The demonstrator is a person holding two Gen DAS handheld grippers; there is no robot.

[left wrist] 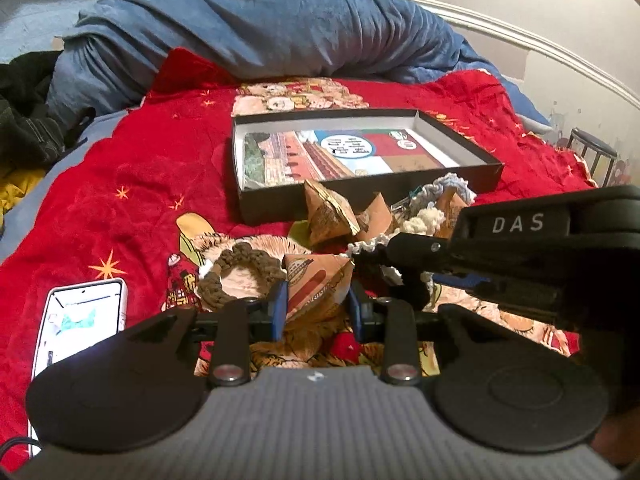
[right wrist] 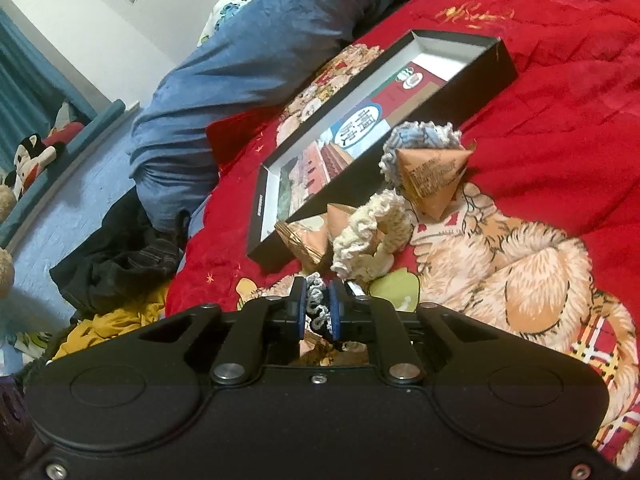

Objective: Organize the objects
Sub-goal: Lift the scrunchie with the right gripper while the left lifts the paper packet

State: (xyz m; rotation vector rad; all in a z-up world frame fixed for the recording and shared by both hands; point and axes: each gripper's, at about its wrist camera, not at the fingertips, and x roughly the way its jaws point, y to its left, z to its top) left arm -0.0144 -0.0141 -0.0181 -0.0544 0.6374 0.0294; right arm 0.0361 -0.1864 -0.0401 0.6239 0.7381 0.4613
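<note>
An open black box (left wrist: pixel 280 200) with a colourful printed card inside lies on the red blanket; it also shows in the right wrist view (right wrist: pixel 472 84). Orange pyramid packets (left wrist: pixel 328 212) and crocheted scrunchies lie in front of it. My left gripper (left wrist: pixel 318 304) is shut on one orange pyramid packet (left wrist: pixel 316 284). My right gripper (right wrist: pixel 318 306) is shut on a grey-white crocheted scrunchie (right wrist: pixel 316 300); its body shows in the left wrist view (left wrist: pixel 520 256). A cream scrunchie (right wrist: pixel 372 232), a blue-grey scrunchie (right wrist: pixel 424 136) and another packet (right wrist: pixel 432 180) lie nearby.
A brown braided scrunchie (left wrist: pixel 240 272) lies left of my left gripper. A white phone (left wrist: pixel 80 320) lies at the lower left. A blue duvet (left wrist: pixel 260 32) is piled behind the box. Dark and yellow clothes (right wrist: pixel 116 272) lie at the bed's edge.
</note>
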